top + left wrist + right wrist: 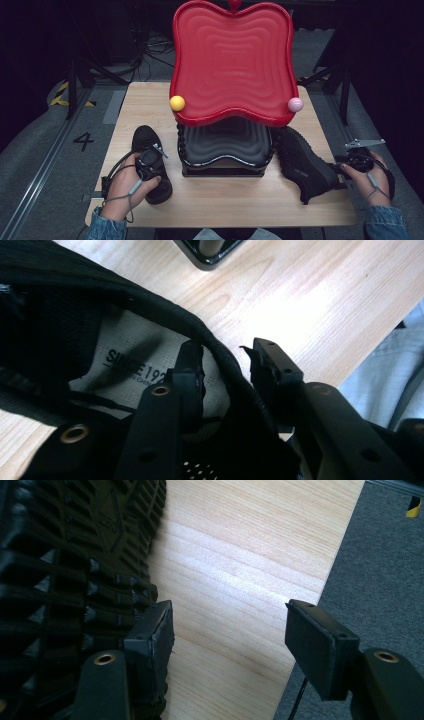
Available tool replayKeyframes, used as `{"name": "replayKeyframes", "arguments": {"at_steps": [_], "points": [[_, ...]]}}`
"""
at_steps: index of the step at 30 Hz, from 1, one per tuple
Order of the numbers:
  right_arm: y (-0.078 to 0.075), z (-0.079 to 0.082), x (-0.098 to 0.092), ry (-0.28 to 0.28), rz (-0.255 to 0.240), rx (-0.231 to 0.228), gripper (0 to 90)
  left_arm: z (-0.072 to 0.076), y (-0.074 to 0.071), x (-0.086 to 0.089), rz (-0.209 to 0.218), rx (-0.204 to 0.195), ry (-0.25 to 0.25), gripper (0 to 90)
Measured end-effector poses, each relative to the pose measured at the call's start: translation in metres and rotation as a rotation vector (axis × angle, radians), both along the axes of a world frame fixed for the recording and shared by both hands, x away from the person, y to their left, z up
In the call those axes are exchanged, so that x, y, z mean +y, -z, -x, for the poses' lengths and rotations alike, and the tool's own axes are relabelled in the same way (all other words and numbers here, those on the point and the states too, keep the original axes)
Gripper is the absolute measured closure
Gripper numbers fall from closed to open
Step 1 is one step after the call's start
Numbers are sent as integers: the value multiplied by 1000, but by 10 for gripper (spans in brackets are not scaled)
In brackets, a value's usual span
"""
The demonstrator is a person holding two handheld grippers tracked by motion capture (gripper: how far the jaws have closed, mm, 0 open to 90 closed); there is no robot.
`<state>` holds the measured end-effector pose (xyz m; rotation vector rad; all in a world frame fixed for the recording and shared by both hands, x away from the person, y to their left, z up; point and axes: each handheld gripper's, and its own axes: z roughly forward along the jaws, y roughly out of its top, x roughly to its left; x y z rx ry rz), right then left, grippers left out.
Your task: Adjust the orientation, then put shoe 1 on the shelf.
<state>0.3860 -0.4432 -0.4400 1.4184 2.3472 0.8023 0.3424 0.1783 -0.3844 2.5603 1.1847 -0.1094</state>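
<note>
Between my two black shoes stands a red tray (231,60) on a black stand (225,147) (blocking the middle), while my left gripper (225,365) straddles the left shoe (150,160)'s collar and my right gripper (227,630) gapes beside the right shoe (302,162).

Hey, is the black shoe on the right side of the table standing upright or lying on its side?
On its side. The right shoe shows its ridged sole facing sideways in the right gripper view, not down on the table.
</note>
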Motion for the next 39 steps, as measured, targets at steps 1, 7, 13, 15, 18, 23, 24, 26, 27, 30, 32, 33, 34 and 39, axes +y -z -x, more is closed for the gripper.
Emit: {"name": "replayKeyframes", "arguments": {"at_steps": [1, 7, 13, 15, 18, 23, 24, 26, 27, 30, 32, 33, 34, 39], "points": [[0, 0, 0, 1, 2, -2, 376, 0, 1, -1, -12, 3, 1, 682], [-1, 0, 0, 1, 12, -11, 376, -4, 13, -6, -49, 13, 11, 703], [-3, 1, 0, 16, 6, -31, 384, -6, 16, -7, -37, 40, 8, 742], [-3, 1, -1, 18, 13, -42, 386, -7, 17, -6, -36, 35, -3, 745], [-6, 2, -2, 22, 10, -60, 387, -4, 18, -10, -51, 36, -11, 744], [-9, 4, -2, 34, -1, -73, 387, -1, 18, -10, -55, 17, -1, 729], [-9, 4, -2, 35, -2, -74, 387, -1, 18, -10, -53, 17, -2, 730], [-9, 4, -2, 35, -1, -74, 388, -2, 19, -9, -39, 20, -22, 740], [-9, 4, -3, 35, -1, -77, 388, -2, 19, -7, -31, 22, -37, 744], [-10, 4, -5, 38, -2, -81, 388, -2, 19, -6, -21, 20, -37, 751], [-11, 5, -6, 47, -6, -77, 387, -2, 19, -6, -18, 18, -32, 759], [-11, 6, -7, 48, -6, -83, 387, -1, 19, -6, -15, 16, -35, 762], [-12, 6, -8, 53, -8, -83, 387, -1, 19, -5, -8, 11, -36, 768], [-14, 8, -10, 62, -7, -88, 387, -4, 14, 0, 16, 27, -40, 854]]}}
